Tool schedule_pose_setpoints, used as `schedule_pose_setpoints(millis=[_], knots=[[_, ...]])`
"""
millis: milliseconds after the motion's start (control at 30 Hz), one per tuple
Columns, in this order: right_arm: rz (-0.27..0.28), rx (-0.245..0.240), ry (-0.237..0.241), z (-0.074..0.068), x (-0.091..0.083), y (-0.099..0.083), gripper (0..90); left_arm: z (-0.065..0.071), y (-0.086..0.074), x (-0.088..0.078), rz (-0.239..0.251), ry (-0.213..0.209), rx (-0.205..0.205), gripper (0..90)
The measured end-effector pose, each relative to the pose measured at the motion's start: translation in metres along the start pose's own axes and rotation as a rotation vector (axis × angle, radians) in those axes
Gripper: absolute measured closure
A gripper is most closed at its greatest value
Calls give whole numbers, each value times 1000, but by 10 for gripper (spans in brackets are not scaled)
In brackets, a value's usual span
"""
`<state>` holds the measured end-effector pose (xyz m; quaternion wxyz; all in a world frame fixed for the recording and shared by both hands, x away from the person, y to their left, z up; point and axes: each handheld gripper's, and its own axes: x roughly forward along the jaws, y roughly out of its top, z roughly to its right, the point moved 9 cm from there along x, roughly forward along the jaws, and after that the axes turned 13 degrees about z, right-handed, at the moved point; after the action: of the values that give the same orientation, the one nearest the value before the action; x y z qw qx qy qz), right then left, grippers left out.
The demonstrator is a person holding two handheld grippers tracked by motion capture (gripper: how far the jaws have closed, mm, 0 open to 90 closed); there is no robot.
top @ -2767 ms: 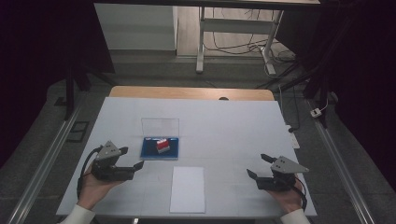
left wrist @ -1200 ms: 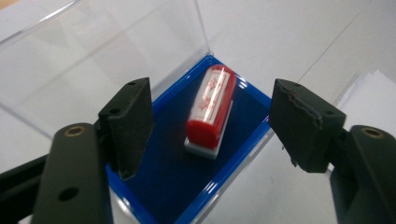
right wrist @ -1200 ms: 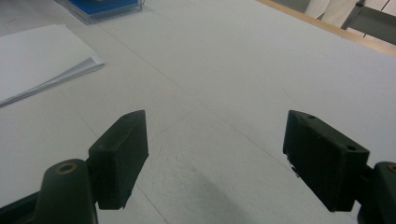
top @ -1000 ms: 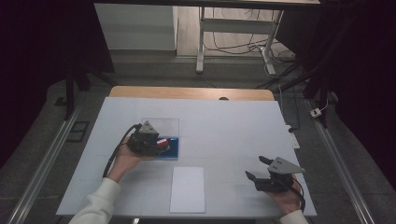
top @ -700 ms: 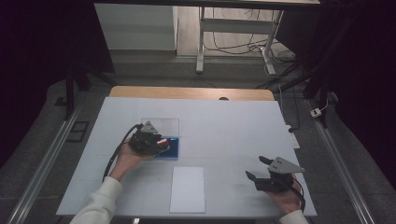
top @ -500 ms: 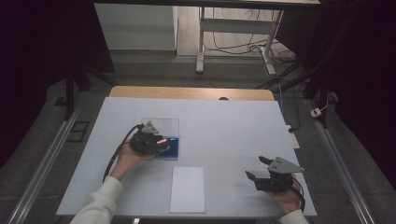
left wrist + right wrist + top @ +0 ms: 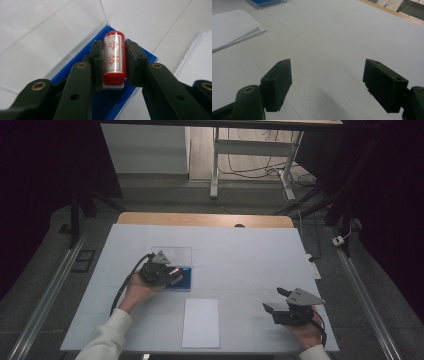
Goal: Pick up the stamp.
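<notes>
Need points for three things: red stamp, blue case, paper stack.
red stamp (image 7: 114, 56): left gripper view, on its white printed label.
blue case (image 7: 147, 57): left gripper view, on the base's far corner.
paper stack (image 7: 201, 322): high view, middle of the top sheet.

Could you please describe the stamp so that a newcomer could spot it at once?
On the white table, left of centre, lies a blue tray with a clear lid. The stamp lies there between the left gripper jaws: a small red cylinder, its white label bearing red characters.
</notes>
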<state>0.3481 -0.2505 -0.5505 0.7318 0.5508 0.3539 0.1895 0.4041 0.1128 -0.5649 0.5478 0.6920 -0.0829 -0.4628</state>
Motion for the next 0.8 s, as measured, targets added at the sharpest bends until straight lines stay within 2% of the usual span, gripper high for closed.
schedule_pose_setpoints(millis=[233, 467, 600, 800], knots=[[-4, 4, -8, 2, 0, -1, 229, 0, 0, -1, 0, 1, 16, 701], [-2, 1, -14, 3, -1, -1, 234, -2, 0, -3, 5, 3, 6, 702], [0, -1, -20, 4, -2, 0, 238, -1, 8, -8, 42, -6, -10, 702], [10, 5, -28, 5, -3, 1, 246, 2, 13, -17, 68, -10, -17, 702]])
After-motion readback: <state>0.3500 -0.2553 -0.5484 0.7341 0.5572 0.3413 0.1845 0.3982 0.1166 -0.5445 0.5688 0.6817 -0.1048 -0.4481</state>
